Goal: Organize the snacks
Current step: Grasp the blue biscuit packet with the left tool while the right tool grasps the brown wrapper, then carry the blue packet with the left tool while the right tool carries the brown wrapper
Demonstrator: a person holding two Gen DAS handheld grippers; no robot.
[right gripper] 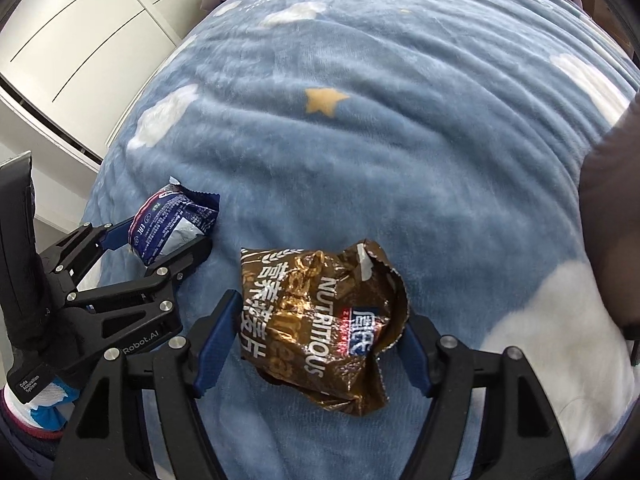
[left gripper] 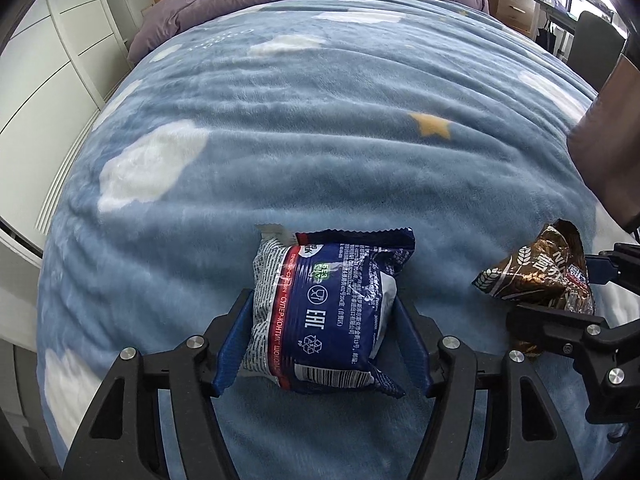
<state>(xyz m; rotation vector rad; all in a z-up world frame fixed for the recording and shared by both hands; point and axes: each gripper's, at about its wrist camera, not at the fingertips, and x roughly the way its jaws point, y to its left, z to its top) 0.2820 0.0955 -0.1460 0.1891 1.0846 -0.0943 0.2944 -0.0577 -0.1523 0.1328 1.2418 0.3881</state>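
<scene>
On the bed's blue blanket [left gripper: 280, 152], the left claw [left gripper: 324, 336] straddles a blue snack packet [left gripper: 320, 312], seemingly unpinched; the right claw [right gripper: 320, 344] brackets a crinkled brown pouch [right gripper: 316, 328], contact unclear. Both are light, slippery foil; grip mid-body.

Right claw [left gripper: 560, 300] is mostly chopped off by the frame edge in the left view. The brown snack bag [right gripper: 320, 328] covers its pad faces, so contact's unclear.
</scene>
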